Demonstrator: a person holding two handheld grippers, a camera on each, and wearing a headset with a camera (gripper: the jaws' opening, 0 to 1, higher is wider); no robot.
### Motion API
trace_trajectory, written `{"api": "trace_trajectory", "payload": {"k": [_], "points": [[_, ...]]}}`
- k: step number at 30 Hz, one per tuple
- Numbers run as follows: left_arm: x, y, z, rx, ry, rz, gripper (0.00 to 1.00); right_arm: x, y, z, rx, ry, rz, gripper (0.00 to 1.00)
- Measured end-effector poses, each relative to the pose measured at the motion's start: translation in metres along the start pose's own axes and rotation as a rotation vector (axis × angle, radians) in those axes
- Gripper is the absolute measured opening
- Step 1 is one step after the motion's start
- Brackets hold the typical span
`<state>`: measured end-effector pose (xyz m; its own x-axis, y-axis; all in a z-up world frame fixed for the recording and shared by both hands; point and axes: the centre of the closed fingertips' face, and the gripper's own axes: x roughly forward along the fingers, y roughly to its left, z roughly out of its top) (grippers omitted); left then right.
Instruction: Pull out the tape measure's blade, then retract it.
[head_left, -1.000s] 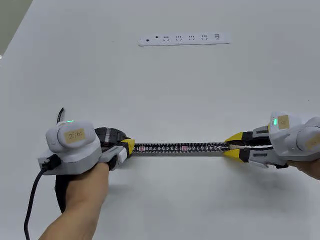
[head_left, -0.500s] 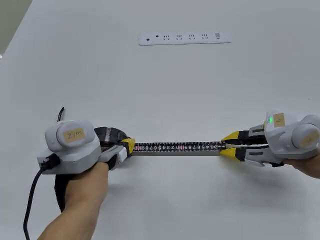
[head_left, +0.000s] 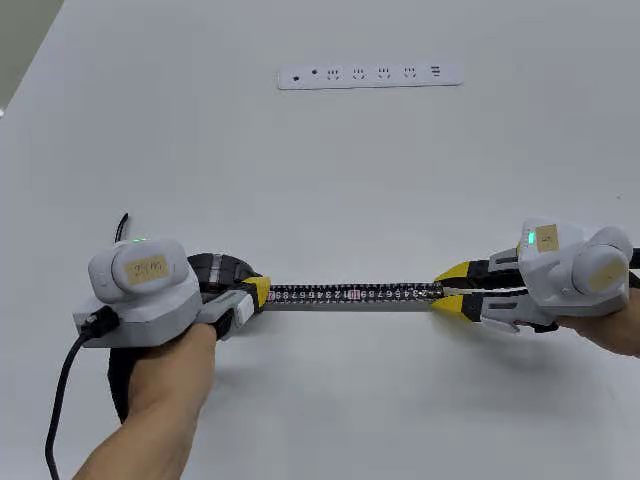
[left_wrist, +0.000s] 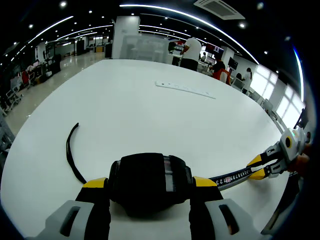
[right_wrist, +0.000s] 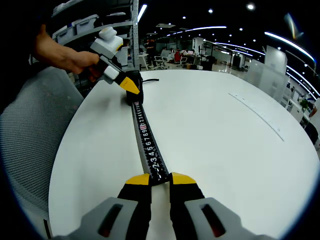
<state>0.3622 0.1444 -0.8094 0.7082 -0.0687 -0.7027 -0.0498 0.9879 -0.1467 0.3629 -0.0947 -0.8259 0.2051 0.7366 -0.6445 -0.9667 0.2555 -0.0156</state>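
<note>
Left tongs (head_left: 248, 302) clamp the tape measure (head_left: 222, 272) at 9 o'clock on the surface (head_left: 330, 180), right tongs (head_left: 448, 291) pinch its drawn-out blade (head_left: 350, 294) by the tip toward 3 o'clock, and should that thin pinch slip, the sprung blade would likely whip back and jolt the case loose.

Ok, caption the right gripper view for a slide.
Right tool clamps the end of the extended blade; left tool holds the tape measure case on a white table.
</note>
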Motion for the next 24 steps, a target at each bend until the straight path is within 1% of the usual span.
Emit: {"api": "trace_trajectory", "payload": {"k": [13,24], "points": [[0.0,0.0,0.001,0.003,0.003,-0.002,0.6,0.008,0.0,0.002,0.001,-0.005,0.006,0.11],[0.0,0.001,0.001,-0.001,0.005,-0.005,0.61,0.017,0.003,0.011,-0.004,-0.012,0.013,0.11]]}}
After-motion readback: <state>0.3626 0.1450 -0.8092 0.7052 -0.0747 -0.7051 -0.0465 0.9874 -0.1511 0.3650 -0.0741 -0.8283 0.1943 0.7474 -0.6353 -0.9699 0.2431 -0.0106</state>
